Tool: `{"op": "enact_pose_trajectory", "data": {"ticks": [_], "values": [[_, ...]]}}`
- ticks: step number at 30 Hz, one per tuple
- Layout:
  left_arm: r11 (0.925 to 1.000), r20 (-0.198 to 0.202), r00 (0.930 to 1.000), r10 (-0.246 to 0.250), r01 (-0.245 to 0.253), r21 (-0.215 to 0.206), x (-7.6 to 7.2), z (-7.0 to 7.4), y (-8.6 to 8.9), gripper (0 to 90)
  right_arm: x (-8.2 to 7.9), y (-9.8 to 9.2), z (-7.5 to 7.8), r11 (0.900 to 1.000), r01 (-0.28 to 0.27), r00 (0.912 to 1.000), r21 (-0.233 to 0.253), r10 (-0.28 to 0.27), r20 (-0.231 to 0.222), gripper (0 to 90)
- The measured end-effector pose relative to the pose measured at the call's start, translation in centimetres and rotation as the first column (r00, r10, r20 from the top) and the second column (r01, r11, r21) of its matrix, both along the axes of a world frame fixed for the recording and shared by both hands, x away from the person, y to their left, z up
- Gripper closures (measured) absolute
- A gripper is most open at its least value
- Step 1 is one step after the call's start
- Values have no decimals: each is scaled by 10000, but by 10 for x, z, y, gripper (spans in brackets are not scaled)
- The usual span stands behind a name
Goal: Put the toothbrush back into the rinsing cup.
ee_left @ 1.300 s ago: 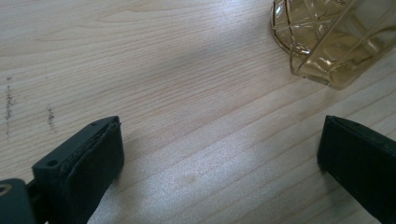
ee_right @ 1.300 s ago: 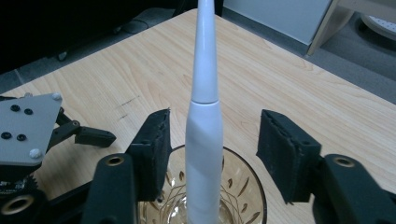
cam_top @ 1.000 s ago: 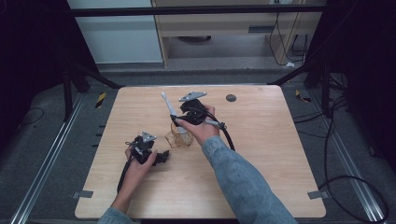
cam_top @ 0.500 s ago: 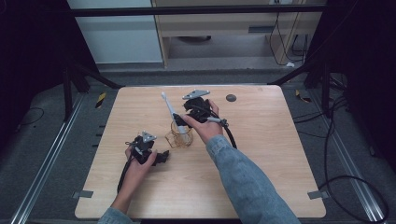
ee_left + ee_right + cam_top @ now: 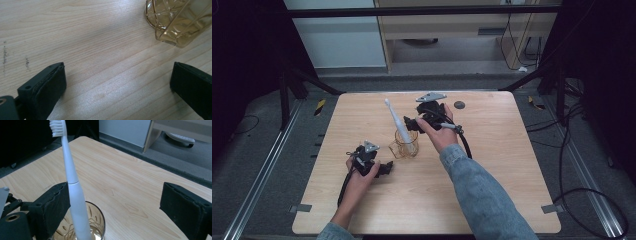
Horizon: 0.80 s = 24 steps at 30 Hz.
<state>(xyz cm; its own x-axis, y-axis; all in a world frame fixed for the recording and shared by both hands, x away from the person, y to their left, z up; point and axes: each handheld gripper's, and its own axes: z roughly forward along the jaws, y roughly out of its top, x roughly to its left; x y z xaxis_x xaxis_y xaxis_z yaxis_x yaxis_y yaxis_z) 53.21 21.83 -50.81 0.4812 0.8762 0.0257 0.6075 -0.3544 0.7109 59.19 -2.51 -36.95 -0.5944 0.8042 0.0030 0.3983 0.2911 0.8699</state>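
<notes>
On the left of the wooden table (image 5: 492, 200), the left gripper (image 5: 381, 169) rests low on the bare wood with its jaws spread wide and nothing between them; in the left gripper view the amber glass cup (image 5: 180, 22) lies just ahead and to one side, apart from both jaws. Moving right, the cup stands near the middle of the table with a white toothbrush (image 5: 398, 124) propped inside it, bristles up and leaning toward the far left. Just right of the cup, the right gripper (image 5: 413, 123) hovers beside the brush with its jaws wide apart; in the right gripper view one jaw sits just beside the handle, and I cannot tell whether it touches. The brush looks light, stiff and smooth, so likely slippery; the thicker handle just above the cup's rim seems the best place to grip. The cup looks fragile, patterned and easy to tip if the brush is pulled sideways. No brand, label or writing is readable on anything.
</notes>
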Motion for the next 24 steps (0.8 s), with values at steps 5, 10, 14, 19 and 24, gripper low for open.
{"op": "enact_pose_trajectory", "data": {"ticks": [5,10,14,19,24], "values": [[10000,0,10000,-1,1,1,0,0,0,0,0,-9,3,9998,150,9999,116,-151,72,95],[10000,2,10000,0,0,1,0,0,0,0,-1,-18,4,9997,223,9997,121,-224,110,97],[10000,1,10000,1,-1,-1,0,0,0,0,-3,-26,4,9993,373,9992,-40,-372,165,99],[10000,-2,10000,4,-4,-6,0,0,0,0,-6,-38,2,9993,329,9993,-162,-326,159,101],[10000,-2,10000,4,-4,-6,0,0,0,0,-11,-54,0,9990,357,9992,-267,-352,201,100]]}}
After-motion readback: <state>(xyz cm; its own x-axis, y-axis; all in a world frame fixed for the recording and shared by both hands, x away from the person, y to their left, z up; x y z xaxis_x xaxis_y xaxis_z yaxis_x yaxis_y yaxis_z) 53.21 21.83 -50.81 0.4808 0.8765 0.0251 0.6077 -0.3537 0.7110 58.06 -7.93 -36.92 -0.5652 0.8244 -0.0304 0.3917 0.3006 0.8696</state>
